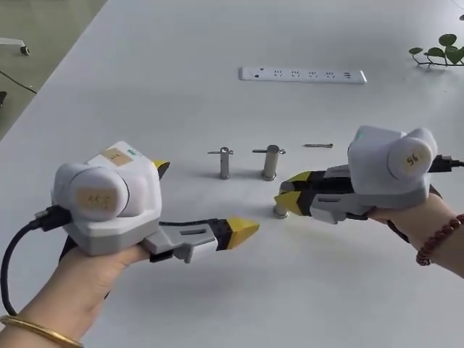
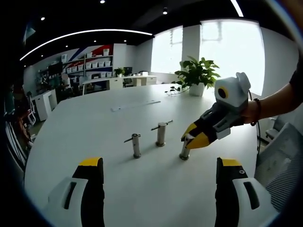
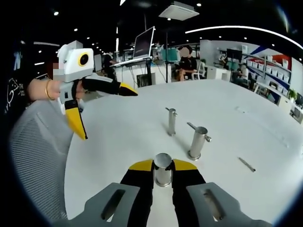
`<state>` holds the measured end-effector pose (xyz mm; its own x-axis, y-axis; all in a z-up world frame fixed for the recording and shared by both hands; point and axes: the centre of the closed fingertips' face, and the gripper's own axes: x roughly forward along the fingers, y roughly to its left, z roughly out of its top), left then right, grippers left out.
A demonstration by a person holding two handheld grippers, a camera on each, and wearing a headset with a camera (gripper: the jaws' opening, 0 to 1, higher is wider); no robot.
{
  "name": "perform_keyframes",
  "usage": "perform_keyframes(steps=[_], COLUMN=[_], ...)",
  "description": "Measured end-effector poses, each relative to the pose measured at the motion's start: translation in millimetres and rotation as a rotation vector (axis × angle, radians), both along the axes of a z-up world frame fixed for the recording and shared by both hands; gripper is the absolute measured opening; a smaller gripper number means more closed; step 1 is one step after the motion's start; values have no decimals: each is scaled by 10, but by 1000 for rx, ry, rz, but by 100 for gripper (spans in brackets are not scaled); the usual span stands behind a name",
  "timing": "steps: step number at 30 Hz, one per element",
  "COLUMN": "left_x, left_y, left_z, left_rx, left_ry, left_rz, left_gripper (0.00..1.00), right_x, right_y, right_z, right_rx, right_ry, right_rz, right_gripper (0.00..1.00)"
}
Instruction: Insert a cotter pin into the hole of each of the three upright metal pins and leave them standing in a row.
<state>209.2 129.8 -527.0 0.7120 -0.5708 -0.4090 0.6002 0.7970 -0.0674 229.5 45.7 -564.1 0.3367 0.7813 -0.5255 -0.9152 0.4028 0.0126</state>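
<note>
**Pin no. 3 gripped, last cotter pin still loose**

R gripper (image 1: 288,191): jaws clenched on the third metal pin (image 3: 162,171), which stands upright on the surface (image 1: 217,304). Nearby, two other pins (image 1: 225,163) and (image 1: 270,161) each have a cotter pin through the hole. L gripper (image 1: 201,199): jaws spread wide, nothing held. The loose cotter pin (image 1: 317,146) lies flat just beyond them.

Step, prob.: steadying pin 3 for its insert. Next: L should fetch the loose cotter pin, align it w/ the hole and push it through.
</note>
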Motion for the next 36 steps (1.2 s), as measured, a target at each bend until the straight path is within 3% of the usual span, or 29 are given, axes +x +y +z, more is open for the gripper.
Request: perform_keyframes(steps=[6, 14, 17, 18, 24, 28, 31, 34, 36], left_x=[5, 22, 27, 31, 27, 36, 42, 35, 27], left_y=[41, 61, 75, 82, 71, 69, 75, 73, 74], left_z=[-21, -22, -16, -15, -10, -14, -10, -10, -22], left_rx=[4, 6, 0, 1, -6, 0, -3, -9, -1], left_ry=[9, 4, 2, 0, -3, -6, -7, -3, 1], left_rz=[15, 20, 25, 28, 21, 20, 23, 23, 18], left_gripper=[99, 99, 99, 99, 99, 99, 99, 98, 98], right_x=[13, -10, -46, -34, -12, 20, 87, 158, 216], right_y=[4, -56, -101, -115, -234, -325, -402, -479, -530], right_z=[25, 108, 131, 149, 227, 252, 291, 304, 296], right_rx=[56, 70, 75, 76, 69, 30, 17, 14, -9], right_ry=[30, 39, 92, 83, 101, 90, 82, 120, 117], right_rz=[-15, -19, -22, -24, -32, -22, -31, -55, -63], right_gripper=[14, 19, 22, 23, 24, 24, 23, 18, 18])
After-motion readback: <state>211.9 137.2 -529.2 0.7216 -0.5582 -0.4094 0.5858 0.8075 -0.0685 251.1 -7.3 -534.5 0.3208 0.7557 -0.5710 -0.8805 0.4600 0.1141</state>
